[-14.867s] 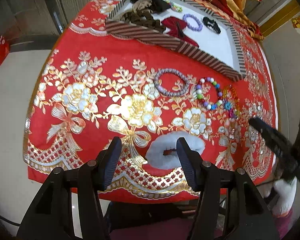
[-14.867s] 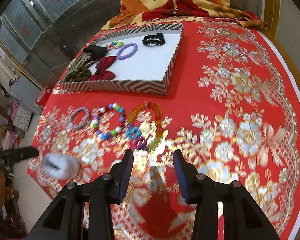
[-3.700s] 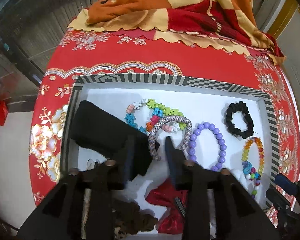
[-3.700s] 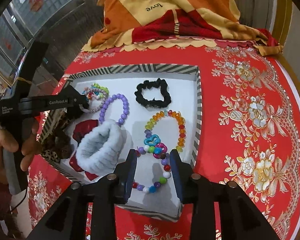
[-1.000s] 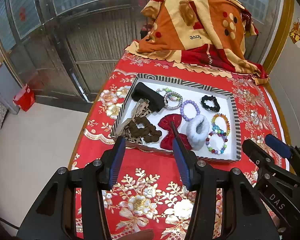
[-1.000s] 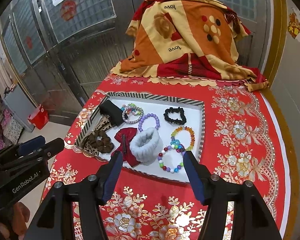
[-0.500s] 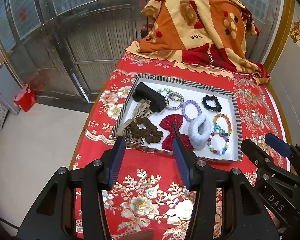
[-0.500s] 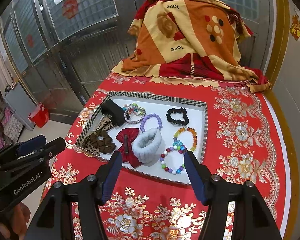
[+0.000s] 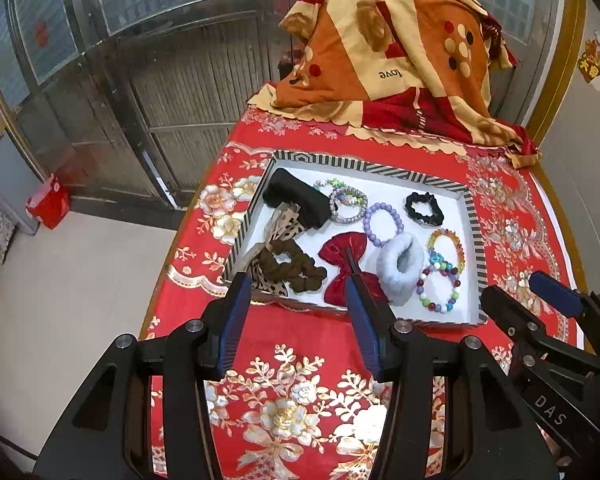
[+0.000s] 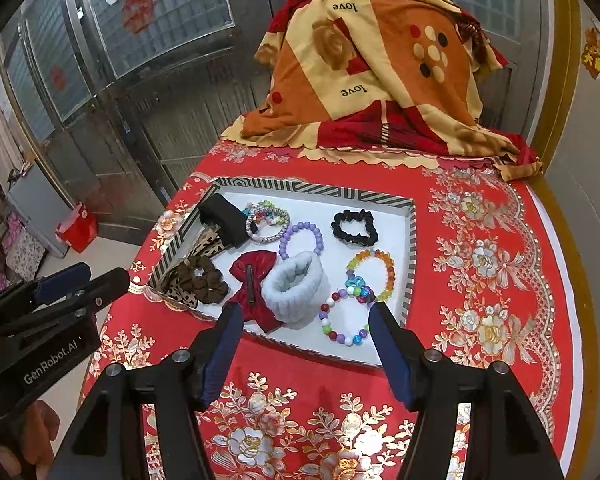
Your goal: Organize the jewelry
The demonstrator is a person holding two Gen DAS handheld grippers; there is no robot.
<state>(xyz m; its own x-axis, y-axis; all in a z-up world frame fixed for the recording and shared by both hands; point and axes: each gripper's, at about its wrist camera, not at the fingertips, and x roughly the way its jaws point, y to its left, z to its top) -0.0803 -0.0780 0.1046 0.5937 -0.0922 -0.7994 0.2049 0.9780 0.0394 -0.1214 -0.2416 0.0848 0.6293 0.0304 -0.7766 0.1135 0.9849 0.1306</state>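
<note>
Item: jewelry and hair pieces, all gathered in the striped-rim tray [image 10: 411, 240] on the red embroidered desk [image 10: 500, 280]; nothing loose shows on the cloth around it.

Contents, near to far: multicolour bead bracelet [image 10: 346, 320] at the near right, touching the rainbow bead bracelet [image 10: 370, 274] just beyond it; pale fluffy scrunchie [image 10: 294, 290] beside them, its edge against the red bow clip [image 10: 252, 280]; brown scrunchie [image 10: 198, 280] and a leopard-print piece at the near left; purple bead bracelet [image 10: 300, 240] mid-tray; black scrunchie [image 10: 354, 228] far right, lying apart; silver-grey bracelet [image 10: 266, 224] over a small colourful one, next to a black folded band [image 10: 224, 218] at far left.

Left gripper [image 9: 296, 300]: jaws apart, empty, held above the near edge of the tray.
Right gripper [image 10: 306, 322]: jaws apart, empty, likewise short of the tray.

Surroundings: patterned orange blanket [image 10: 380, 68] heaped at the far end of the desk.

Status, judged: sorting looks essentially done.

Risks: the two bead bracelets touch, so lifting one may drag the other; the fluffy scrunchie overlaps the bow and could shift it; a gripper lowered carelessly could catch the near rim and tip the tray.
</note>
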